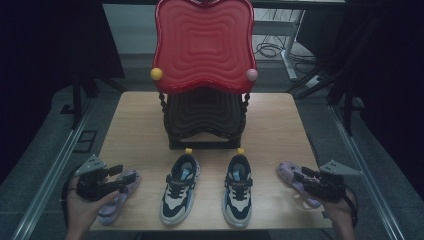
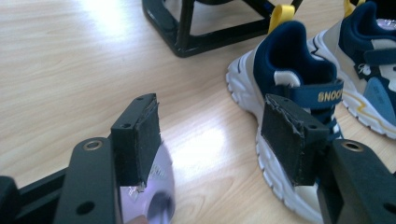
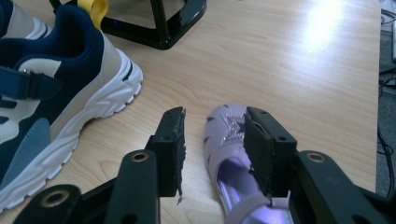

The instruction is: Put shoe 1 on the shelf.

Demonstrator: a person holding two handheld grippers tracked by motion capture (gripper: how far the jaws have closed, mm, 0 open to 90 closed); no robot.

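Two pale purple sandals lie at the table's front corners, the left sandal point(image 1: 117, 200) and the right sandal point(image 1: 289, 172). Between them stand two navy-and-white sneakers point(image 1: 179, 190) point(image 1: 238, 190), heels toward the rack. My left gripper point(image 1: 120, 175) hovers over the left sandal with its jaws wide open; in the left gripper view point(image 2: 212, 135) the sandal point(image 2: 159, 182) peeks out beside the left jaw. My right gripper point(image 1: 300, 177) sits over the right sandal. In the right gripper view point(image 3: 212, 144) the jaws straddle the sandal's toe point(image 3: 224, 126), with a gap at the left pad.
A shoe rack with a red wavy top point(image 1: 202, 45) and a black lower shelf point(image 1: 205, 115) stands at the middle back of the wooden table point(image 1: 140, 120). Its black foot point(image 2: 187, 42) is near the sneaker point(image 2: 285, 70). Cables lie on the floor behind.
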